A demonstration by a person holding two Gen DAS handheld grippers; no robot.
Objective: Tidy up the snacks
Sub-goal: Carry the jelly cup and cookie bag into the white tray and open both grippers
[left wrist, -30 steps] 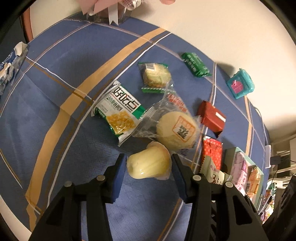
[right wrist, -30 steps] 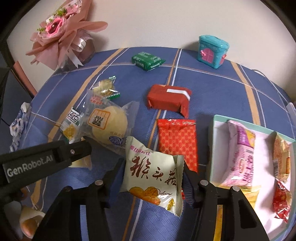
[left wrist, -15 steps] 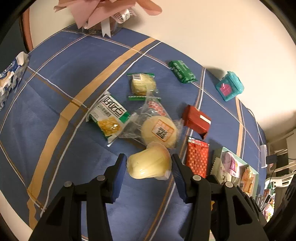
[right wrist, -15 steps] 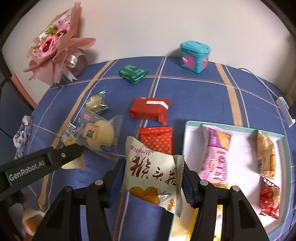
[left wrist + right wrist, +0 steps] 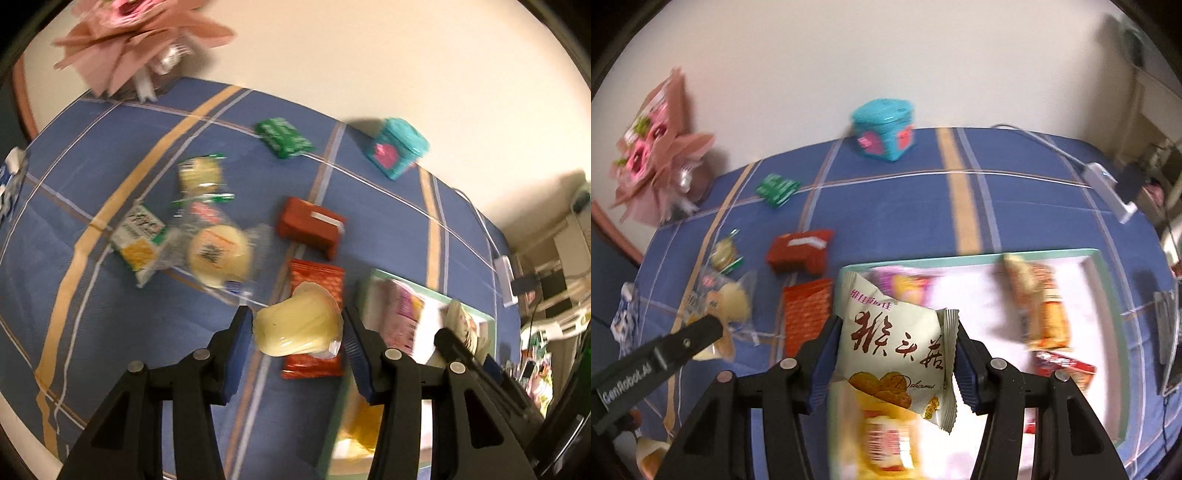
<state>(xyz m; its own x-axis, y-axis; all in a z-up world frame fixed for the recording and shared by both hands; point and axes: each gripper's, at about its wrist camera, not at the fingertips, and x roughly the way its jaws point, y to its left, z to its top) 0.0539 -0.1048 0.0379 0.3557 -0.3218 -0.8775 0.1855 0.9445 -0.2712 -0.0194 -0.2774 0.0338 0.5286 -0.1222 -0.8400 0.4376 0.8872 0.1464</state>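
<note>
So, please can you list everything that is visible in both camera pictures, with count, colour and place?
Checked tablecloth: 1, blue, under everything.
Shallow tray: 1, mint rim, right; several packets inside.
House-shaped tin: 1, teal, far edge.
Flat packet: 1, green, far left.
Folded box: 1, dark red, centre.
Patterned sachet: 1, red, beside tray.
Wrapped bun: 1, pale yellow, left.
Paper bouquet: 1, pink, left corner.
Jelly cup: 1, yellow, between left fingers.
Cake packet: 1, cream, between right fingers.
Left gripper; right gripper: black.

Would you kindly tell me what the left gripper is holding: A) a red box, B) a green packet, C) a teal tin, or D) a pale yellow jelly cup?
D: the left gripper has its jaws closed on a pale yellow jelly cup above the blue cloth.
</note>
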